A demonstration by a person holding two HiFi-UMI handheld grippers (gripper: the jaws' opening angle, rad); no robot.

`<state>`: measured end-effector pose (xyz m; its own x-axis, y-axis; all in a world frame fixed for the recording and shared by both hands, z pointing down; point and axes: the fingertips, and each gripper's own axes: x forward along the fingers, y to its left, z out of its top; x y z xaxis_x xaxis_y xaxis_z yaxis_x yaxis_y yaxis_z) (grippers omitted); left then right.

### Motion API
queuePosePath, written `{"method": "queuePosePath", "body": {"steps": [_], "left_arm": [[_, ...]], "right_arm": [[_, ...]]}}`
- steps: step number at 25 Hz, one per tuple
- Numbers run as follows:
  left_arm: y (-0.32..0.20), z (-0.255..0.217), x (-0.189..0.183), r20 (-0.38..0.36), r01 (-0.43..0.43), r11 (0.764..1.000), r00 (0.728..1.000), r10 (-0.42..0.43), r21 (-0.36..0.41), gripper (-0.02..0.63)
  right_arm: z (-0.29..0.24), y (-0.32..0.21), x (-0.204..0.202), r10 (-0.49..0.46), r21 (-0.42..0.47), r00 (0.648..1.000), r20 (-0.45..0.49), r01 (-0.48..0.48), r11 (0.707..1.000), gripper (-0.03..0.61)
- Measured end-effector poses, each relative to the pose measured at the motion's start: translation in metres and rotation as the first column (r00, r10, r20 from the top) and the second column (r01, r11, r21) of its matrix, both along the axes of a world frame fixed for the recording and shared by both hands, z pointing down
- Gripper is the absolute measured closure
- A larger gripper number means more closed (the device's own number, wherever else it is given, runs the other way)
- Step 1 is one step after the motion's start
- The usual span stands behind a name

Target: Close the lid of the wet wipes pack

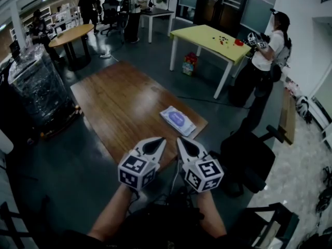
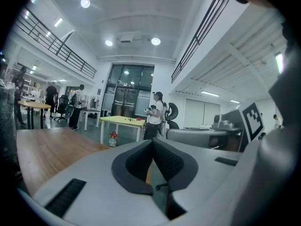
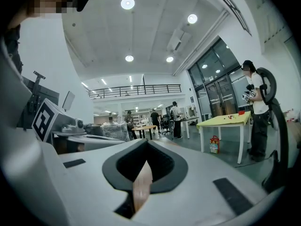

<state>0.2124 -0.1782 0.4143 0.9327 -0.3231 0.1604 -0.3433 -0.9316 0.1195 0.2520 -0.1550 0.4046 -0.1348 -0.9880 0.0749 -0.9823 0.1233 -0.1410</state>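
Note:
The wet wipes pack is a flat white packet with a purple oval on top. It lies near the right corner of the wooden table, and its lid looks flat from here. My left gripper and right gripper are held side by side in the air, just short of the table's near edge and apart from the pack. Both point toward it. In the left gripper view the left gripper has its jaws together with nothing in them. The right gripper is likewise shut and empty. The pack is hidden in both gripper views.
A black office chair stands right of the table's near corner. Farther back are a yellow table, a person holding grippers beside it, a round wooden table and a wrapped pallet at left.

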Motion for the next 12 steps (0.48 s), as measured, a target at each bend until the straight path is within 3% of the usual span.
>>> {"method": "queuePosePath", "body": {"steps": [12], "left_arm": [[0.0039, 0.0027, 0.0027, 0.007, -0.008, 1.000, 1.000, 0.008, 0.009, 0.607]], "right_arm": [[-0.0010, 0.0029, 0.0007, -0.001, 0.011, 1.000, 0.011, 0.001, 1.000, 0.571]]}}
